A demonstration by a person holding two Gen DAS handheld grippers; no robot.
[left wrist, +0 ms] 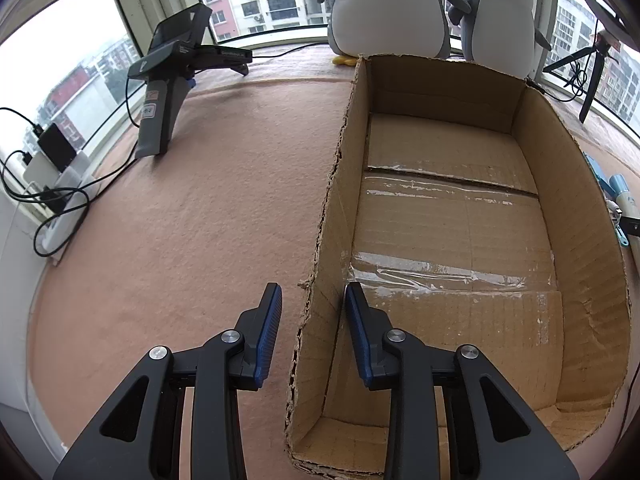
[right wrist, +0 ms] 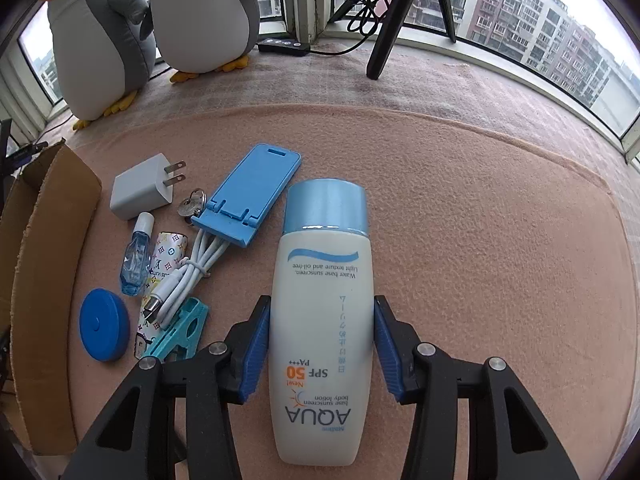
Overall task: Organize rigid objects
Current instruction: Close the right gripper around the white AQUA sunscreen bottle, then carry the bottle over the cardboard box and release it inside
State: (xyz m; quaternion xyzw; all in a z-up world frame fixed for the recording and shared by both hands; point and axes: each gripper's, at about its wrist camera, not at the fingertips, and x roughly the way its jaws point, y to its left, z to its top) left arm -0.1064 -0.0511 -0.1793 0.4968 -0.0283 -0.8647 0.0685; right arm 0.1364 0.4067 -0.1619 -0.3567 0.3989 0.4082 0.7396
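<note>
A white sunscreen bottle (right wrist: 322, 320) with a light blue cap lies on the pink blanket, cap pointing away. My right gripper (right wrist: 322, 320) is shut on it, a blue pad pressed against each side. Left of the bottle lie a blue phone stand (right wrist: 248, 192), a white charger plug (right wrist: 142, 192), a coiled white cable (right wrist: 188, 276), a small blue vial (right wrist: 136, 260), a round blue case (right wrist: 104, 330), a patterned tube (right wrist: 166, 256) and a teal clip (right wrist: 180, 330). My left gripper (left wrist: 313, 304) is open and straddles the left wall of the empty cardboard box (left wrist: 332, 216) without touching it.
Two plush penguins (left wrist: 388, 4) stand behind the box by the window. A spare gripper device (left wrist: 176, 76) rests at the far left, with chargers and cables (left wrist: 52, 184) along the sill. A black tripod (right wrist: 400, 12) stands at the back right. The box corner (right wrist: 48, 240) borders the pile.
</note>
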